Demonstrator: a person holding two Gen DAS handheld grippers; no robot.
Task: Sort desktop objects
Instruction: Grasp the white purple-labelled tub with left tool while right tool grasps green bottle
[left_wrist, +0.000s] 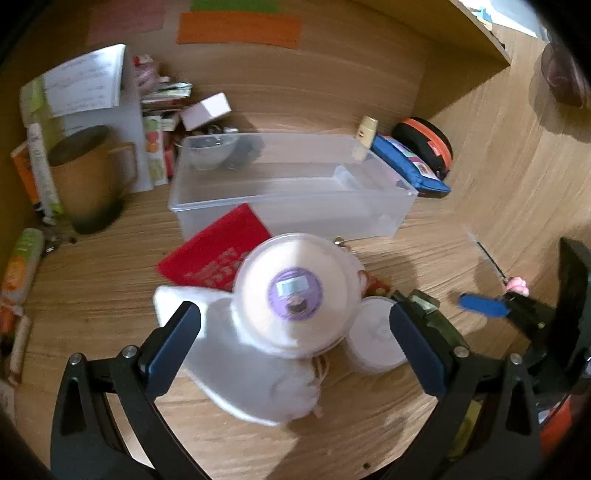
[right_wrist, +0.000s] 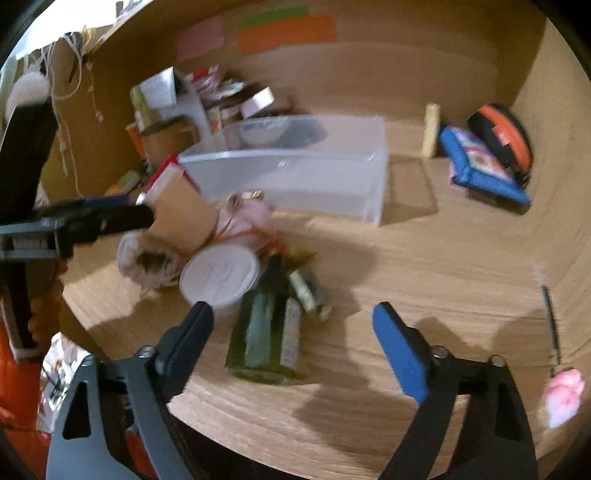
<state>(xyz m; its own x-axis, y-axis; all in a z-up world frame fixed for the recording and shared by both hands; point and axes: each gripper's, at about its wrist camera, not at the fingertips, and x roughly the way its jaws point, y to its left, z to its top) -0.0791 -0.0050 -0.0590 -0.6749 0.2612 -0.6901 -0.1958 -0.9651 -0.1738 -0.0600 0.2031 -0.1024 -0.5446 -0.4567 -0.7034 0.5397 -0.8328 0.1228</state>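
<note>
- Nearest the left wrist camera, our left gripper (left_wrist: 295, 332) stands wide, with a round tub (left_wrist: 295, 291) bearing a purple label between the spread fingers; neither pad (left_wrist: 173, 339) seems to touch it, though blur makes contact hard to judge.
- Our right gripper (right_wrist: 291, 325) is also wide and holds nothing, hovering over a green glass bottle (right_wrist: 266, 328) that lies on its side on the wooden desk (right_wrist: 443, 277).
- Beside the bottle sits a white lidded cup (right_wrist: 219, 277), touching a heap of pale pouches and a brown card.
- Beyond the heap stands the clear plastic bin (left_wrist: 291, 184), a glass bowl (left_wrist: 212, 149) in its far corner and a red booklet (left_wrist: 218, 254) against its near wall; we judge it the sorting target.
- To do this step well, we centre the tub between the pads, close slowly on its widest part, and lift straight up so the pouches are not dragged.
- We keep the right gripper apart until the tub clears.
</note>
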